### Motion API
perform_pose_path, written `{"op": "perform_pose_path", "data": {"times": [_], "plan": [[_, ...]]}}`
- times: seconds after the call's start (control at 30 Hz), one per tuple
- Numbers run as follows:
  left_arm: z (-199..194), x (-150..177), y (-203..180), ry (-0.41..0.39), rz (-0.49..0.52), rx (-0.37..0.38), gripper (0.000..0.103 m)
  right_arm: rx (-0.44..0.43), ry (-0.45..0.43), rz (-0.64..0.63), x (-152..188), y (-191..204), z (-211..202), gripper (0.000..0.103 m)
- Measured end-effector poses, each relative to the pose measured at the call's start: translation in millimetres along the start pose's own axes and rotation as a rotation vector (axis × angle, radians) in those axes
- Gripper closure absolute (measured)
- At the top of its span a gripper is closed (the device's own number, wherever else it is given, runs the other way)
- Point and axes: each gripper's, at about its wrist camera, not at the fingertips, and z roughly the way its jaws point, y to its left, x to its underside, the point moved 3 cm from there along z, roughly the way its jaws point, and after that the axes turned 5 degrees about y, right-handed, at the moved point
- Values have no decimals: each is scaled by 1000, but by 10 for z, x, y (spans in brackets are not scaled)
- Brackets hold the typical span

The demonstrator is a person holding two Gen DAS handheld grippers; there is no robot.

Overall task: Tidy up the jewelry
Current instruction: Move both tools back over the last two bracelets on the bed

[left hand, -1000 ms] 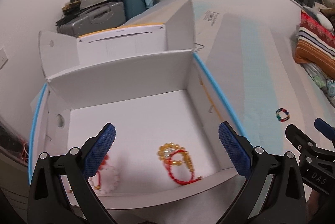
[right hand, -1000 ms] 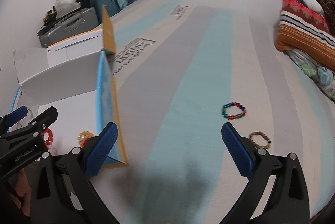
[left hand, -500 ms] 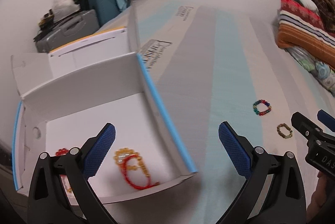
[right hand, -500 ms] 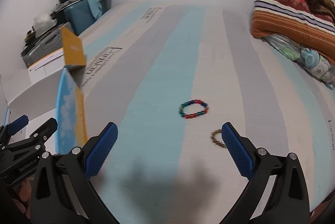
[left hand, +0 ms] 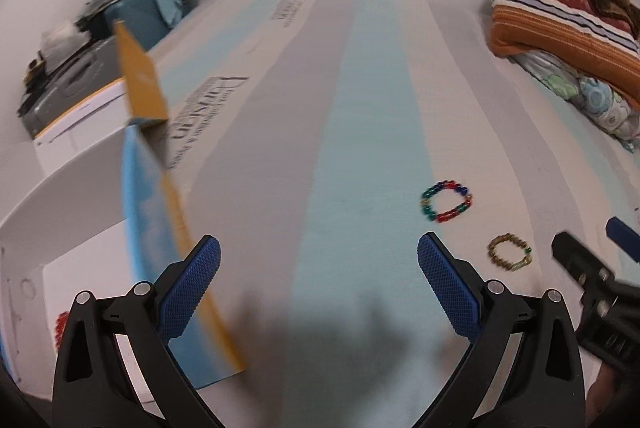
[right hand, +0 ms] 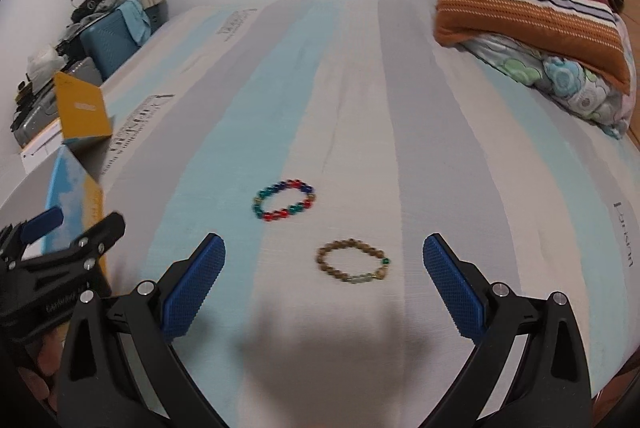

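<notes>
A multicoloured bead bracelet (right hand: 284, 200) and a brown bead bracelet (right hand: 352, 265) lie on the striped mattress; both also show in the left wrist view, multicoloured (left hand: 446, 202) and brown (left hand: 509, 251). My right gripper (right hand: 324, 284) is open and empty, with the brown bracelet lying between its fingers, just ahead. My left gripper (left hand: 319, 284) is open and empty over the mattress, left of both bracelets. The white box (left hand: 80, 196) with a blue-yellow wall stands at the left; a red bead bracelet (left hand: 61, 322) shows inside it.
Folded striped blankets (right hand: 528, 8) lie at the far right of the mattress. Suitcases and clutter (right hand: 108, 36) stand beyond the mattress at the far left. The box's yellow flap (left hand: 140, 84) stands upright.
Both grippers have swung right, away from the box. The bracelets on the mattress have come closer; the brown one now lies between the right gripper's fingers.
</notes>
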Motion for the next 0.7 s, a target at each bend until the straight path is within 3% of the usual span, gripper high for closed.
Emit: {"op": "perform_pose_path", "data": {"times": [0.2,0.37,0.7], "plan": [[321,-140,-366,32,37,55,6,22,23,-8,28,-193,213,8],[636,-166,-634,72,76,56,6,33,65,-27,98,-311,454,8],[1126,-303,-711,127,45,43,6,27,98,-7,102,-409,778,8]]}}
